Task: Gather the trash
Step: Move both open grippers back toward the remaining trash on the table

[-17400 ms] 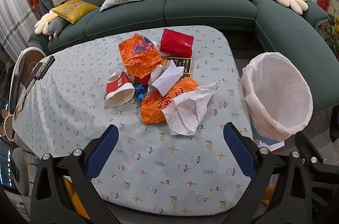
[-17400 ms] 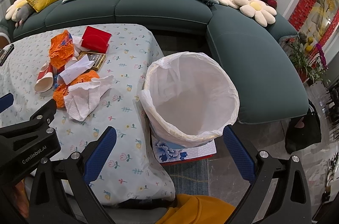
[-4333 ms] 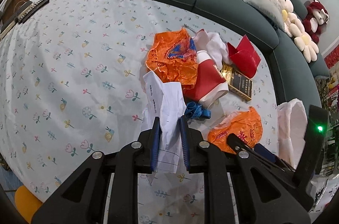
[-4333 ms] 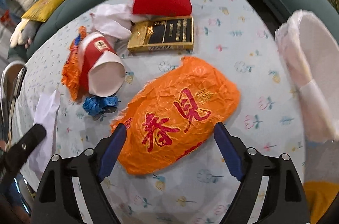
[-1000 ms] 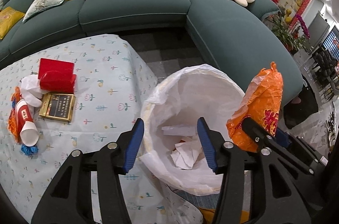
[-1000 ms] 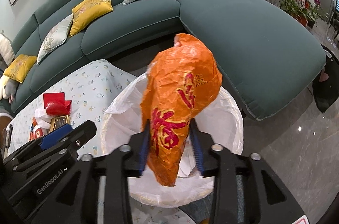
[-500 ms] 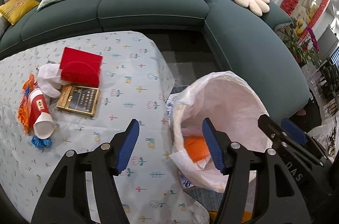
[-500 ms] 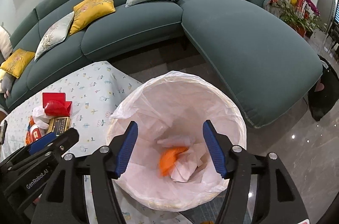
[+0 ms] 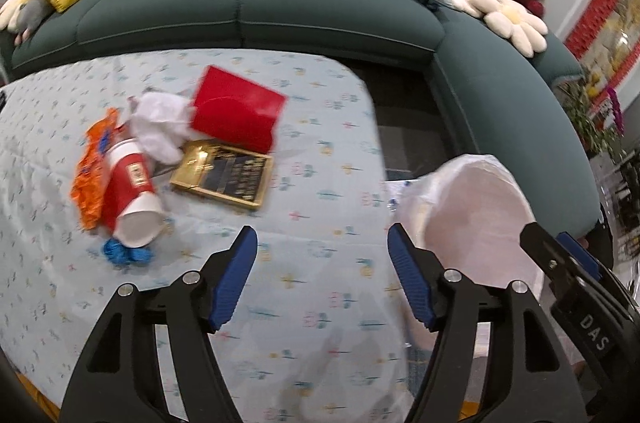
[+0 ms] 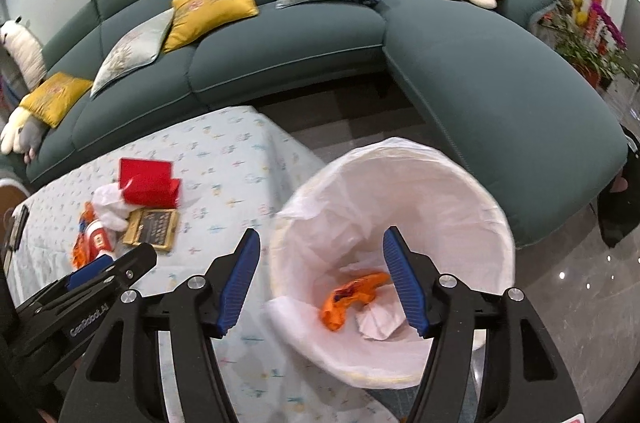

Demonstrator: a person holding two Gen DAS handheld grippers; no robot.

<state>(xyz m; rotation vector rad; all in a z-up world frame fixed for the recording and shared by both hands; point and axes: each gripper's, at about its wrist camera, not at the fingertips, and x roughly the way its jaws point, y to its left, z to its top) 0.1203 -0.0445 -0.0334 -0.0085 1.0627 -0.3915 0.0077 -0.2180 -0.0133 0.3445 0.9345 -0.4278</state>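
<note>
My left gripper point(image 9: 322, 273) is open and empty above the table's near right part. Trash lies on the table to its left: a red-and-white paper cup point(image 9: 130, 193) on its side, an orange wrapper point(image 9: 90, 175), a blue scrap point(image 9: 126, 251), white crumpled tissue point(image 9: 158, 125), a red packet point(image 9: 236, 113) and a gold-framed dark box point(image 9: 224, 175). My right gripper point(image 10: 320, 277) is open and empty over the white-lined bin point(image 10: 400, 159), which holds an orange bag point(image 10: 352, 297) and white paper point(image 10: 378, 321). The bin also shows in the left wrist view point(image 9: 472, 191).
A flowered tablecloth covers the table point(image 9: 320, 159). A teal curved sofa point(image 10: 320, 35) with yellow and grey cushions, flower pillows and a red plush bear wraps behind the table and bin. Grey floor point(image 10: 580, 287) lies right of the bin.
My left gripper has swung left from the bin toward the table trash. The right gripper stays open over the bin, shifted slightly, with the orange bag lying inside.
</note>
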